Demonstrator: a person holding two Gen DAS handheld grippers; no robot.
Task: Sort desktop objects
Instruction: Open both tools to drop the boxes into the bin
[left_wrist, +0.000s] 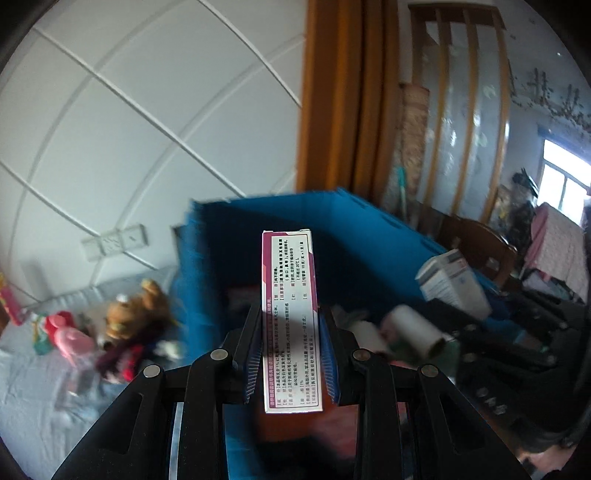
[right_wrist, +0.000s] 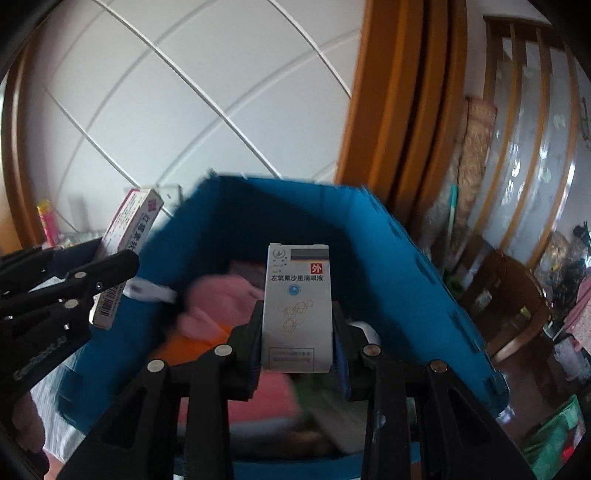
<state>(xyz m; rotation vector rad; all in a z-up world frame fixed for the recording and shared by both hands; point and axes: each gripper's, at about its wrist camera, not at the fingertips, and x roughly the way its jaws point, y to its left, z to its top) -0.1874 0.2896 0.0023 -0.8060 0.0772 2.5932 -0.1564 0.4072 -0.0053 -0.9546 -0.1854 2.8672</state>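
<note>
My left gripper (left_wrist: 291, 314) is shut on a slim white and magenta medicine box (left_wrist: 290, 314) that stands upright between its pads, over the open blue bin (left_wrist: 229, 236). My right gripper (right_wrist: 297, 306) is shut on a white eye-drop box (right_wrist: 296, 306) with a red square mark, also upright and above the same blue bin (right_wrist: 406, 266). In the right wrist view the left gripper (right_wrist: 110, 273) shows at the left edge with its magenta box (right_wrist: 127, 251) tilted. The bin holds pink cloth (right_wrist: 218, 302), paper rolls (left_wrist: 417, 328) and other blurred items.
A bed with a grey sheet (left_wrist: 29, 369) carries plush toys (left_wrist: 136, 314) and a pink bottle (left_wrist: 74, 339) left of the bin. A white panelled wall (left_wrist: 129, 129) rises behind. An orange wooden door frame (left_wrist: 340, 96) and dark wooden furniture (right_wrist: 509, 295) stand to the right.
</note>
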